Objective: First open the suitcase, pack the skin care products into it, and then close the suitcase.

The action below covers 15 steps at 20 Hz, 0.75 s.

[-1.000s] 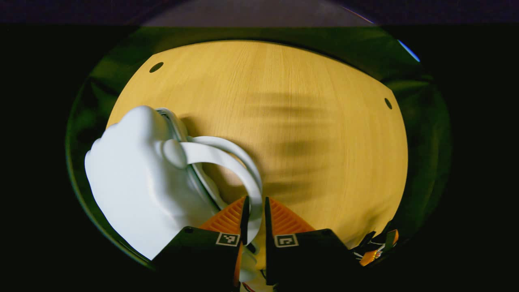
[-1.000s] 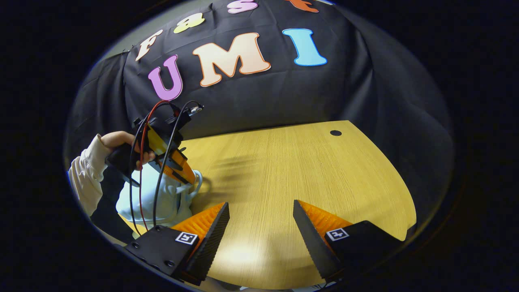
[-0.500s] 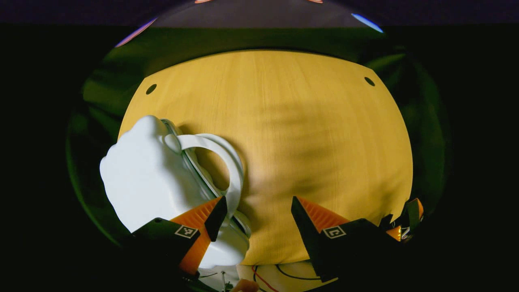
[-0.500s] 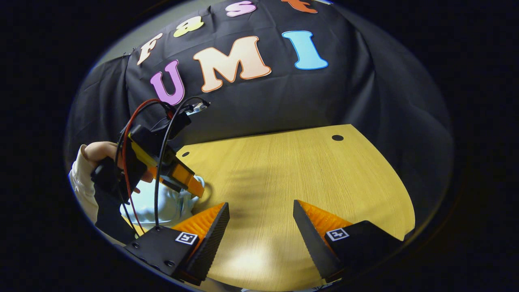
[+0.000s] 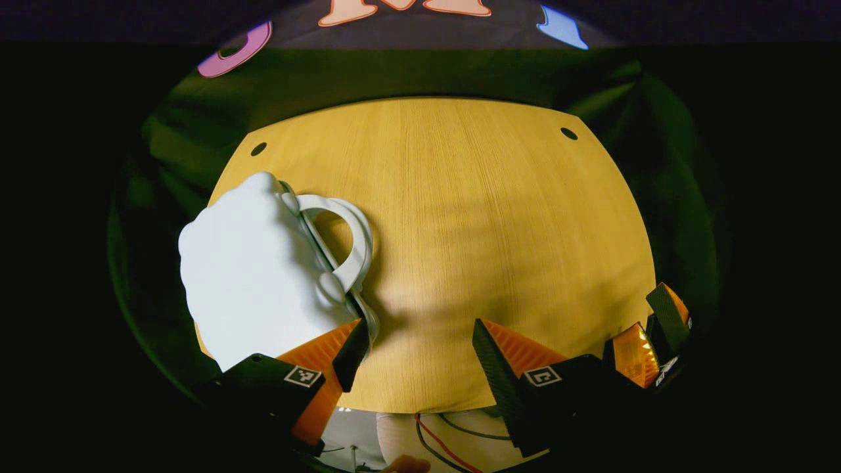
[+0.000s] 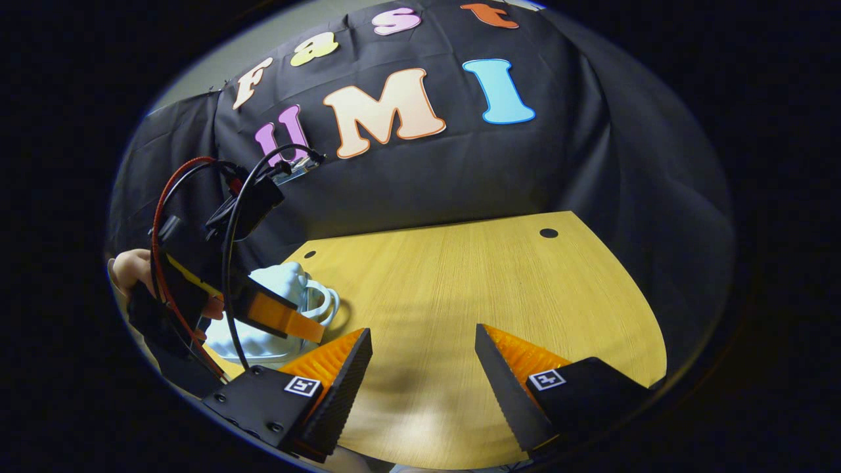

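A small white cloud-shaped suitcase (image 5: 256,276) lies shut on the left side of the wooden table (image 5: 493,230), its looped handle (image 5: 353,240) pointing toward the table's middle. My left gripper (image 5: 417,348) hovers open just in front of it, its left finger by the suitcase's near corner and nothing between the fingers. In the right gripper view the suitcase (image 6: 282,281) sits partly behind the left gripper (image 6: 295,322) and the hand (image 6: 128,269) holding it. My right gripper (image 6: 424,358) stands open over bare table, empty.
The right gripper (image 5: 650,341) shows at the table's right front edge in the left gripper view. Small round holes (image 5: 569,133) mark the table's far corners. Black cloth hangs behind the table (image 6: 460,282). Cables (image 6: 230,217) trail off the left gripper.
My left gripper was shut on the suitcase handle, then opened and drew back and up. The handle dropped flat against the suitcase. The right gripper barely moved.
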Tool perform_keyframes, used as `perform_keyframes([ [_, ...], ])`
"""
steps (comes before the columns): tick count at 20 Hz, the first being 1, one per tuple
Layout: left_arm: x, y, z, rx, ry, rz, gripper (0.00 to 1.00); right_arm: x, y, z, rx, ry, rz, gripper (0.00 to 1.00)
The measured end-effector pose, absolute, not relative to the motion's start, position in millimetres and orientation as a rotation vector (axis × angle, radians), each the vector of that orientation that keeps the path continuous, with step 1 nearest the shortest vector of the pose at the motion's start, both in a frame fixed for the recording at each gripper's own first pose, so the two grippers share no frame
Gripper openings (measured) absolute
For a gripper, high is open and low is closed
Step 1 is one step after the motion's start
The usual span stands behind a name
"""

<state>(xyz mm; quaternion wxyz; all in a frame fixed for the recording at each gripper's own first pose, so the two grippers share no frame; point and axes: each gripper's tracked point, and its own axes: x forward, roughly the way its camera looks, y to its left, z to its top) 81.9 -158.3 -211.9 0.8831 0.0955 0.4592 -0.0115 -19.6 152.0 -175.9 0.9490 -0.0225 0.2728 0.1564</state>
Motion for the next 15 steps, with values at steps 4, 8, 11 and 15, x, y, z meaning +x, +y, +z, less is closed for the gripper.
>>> perform_keyframes([
  [4,62.0,-156.4,-218.0,0.172,0.955,-0.009,0.95,-28.1,153.3,-174.5,-0.068,0.553,0.349,0.98],
  [8,43.8,-151.8,-229.8,0.166,0.979,0.019,0.95,-33.1,152.8,-173.3,-0.073,0.552,0.372,0.98],
  [11,36.6,-150.2,-233.3,0.162,0.981,0.034,0.95,-35.6,151.3,-172.3,-0.073,0.551,0.386,0.98],
  [15,29.0,-146.9,-235.0,0.152,0.977,0.058,0.96,-38.6,148.3,-172.4,-0.071,0.554,0.4,0.99],
])
